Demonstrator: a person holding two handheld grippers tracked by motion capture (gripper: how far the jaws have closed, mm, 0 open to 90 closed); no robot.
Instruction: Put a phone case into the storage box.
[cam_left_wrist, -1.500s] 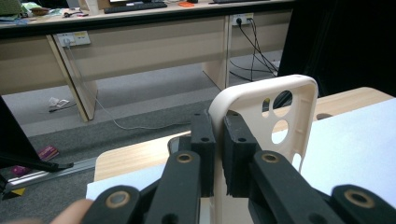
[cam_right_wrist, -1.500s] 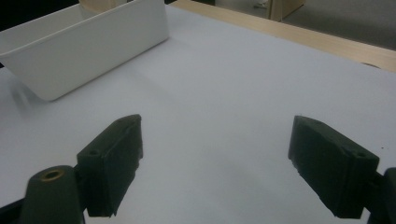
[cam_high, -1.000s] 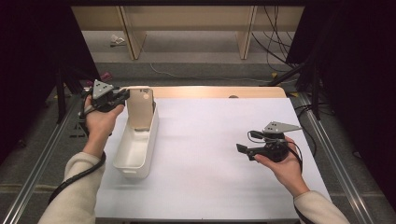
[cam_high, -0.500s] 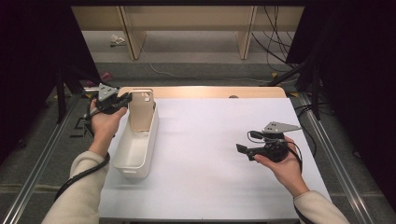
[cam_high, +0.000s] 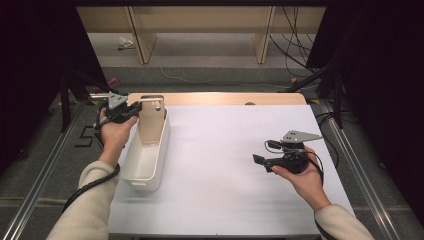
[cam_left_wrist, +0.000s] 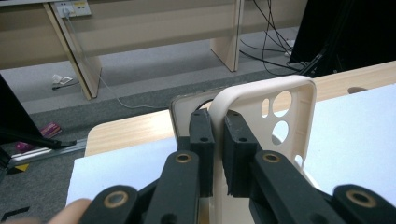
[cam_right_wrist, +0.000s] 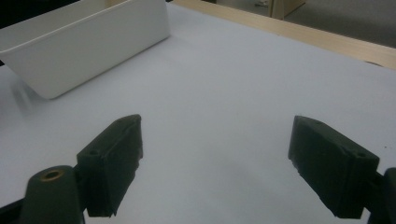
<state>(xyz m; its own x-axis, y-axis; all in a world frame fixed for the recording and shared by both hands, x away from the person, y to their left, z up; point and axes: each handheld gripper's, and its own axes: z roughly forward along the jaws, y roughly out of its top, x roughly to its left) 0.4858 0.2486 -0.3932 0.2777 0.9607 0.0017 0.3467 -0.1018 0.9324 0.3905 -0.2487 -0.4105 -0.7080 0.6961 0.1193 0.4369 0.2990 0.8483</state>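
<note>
Left gripper (cam_left_wrist: 218, 140) pinching beige phone case (cam_left_wrist: 271, 100) by rim over white bin (cam_high: 145, 155); I'm judging it light, flexible, slippery. Right gripper (cam_right_wrist: 224, 163) idling wide open, empty.

The left tool (cam_high: 131, 112) has sunk with the phone case (cam_high: 150, 120), lowering it deeper into the white bin (cam_high: 146, 162).

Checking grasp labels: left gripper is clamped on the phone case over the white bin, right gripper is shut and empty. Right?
Not quite. The right gripper is empty but open: the right gripper view shows its jaws spread wide over the bare white table cover. The rest holds: the left gripper is clamped on the edge of the beige phone case, above the white bin.
</note>
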